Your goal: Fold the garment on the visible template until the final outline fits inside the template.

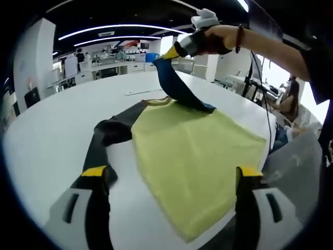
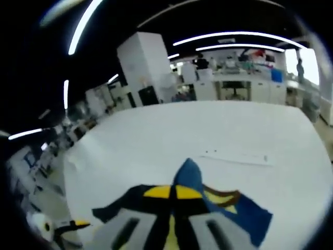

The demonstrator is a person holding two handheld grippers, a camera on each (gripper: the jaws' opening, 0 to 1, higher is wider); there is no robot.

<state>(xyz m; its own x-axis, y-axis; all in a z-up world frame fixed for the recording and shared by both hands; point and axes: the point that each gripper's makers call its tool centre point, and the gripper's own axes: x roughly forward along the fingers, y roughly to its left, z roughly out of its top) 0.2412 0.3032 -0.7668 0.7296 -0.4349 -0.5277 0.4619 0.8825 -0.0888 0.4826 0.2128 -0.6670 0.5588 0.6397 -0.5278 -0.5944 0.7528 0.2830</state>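
yellow garment (image 1: 195,156) flat on white table (image 1: 47,140); right tool (image 2: 176,192) clenched on lifted blue sleeve (image 1: 179,86); left tool (image 1: 171,172) released.

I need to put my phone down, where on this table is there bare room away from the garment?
The white table is bare left of the black sleeve, and beyond the lifted blue sleeve held by the right gripper. The yellow garment crowds the near right edge.

We see a soft, matt cloth garment with a yellow-green body, black sleeve and blue sleeve (image 1: 192,151); its weave looks fine and slightly textured. The broad white worktop (image 1: 52,135) beneath looks smooth with a faint sheen. The left gripper (image 1: 171,179) has smooth grey plastic jaws with yellow tips.
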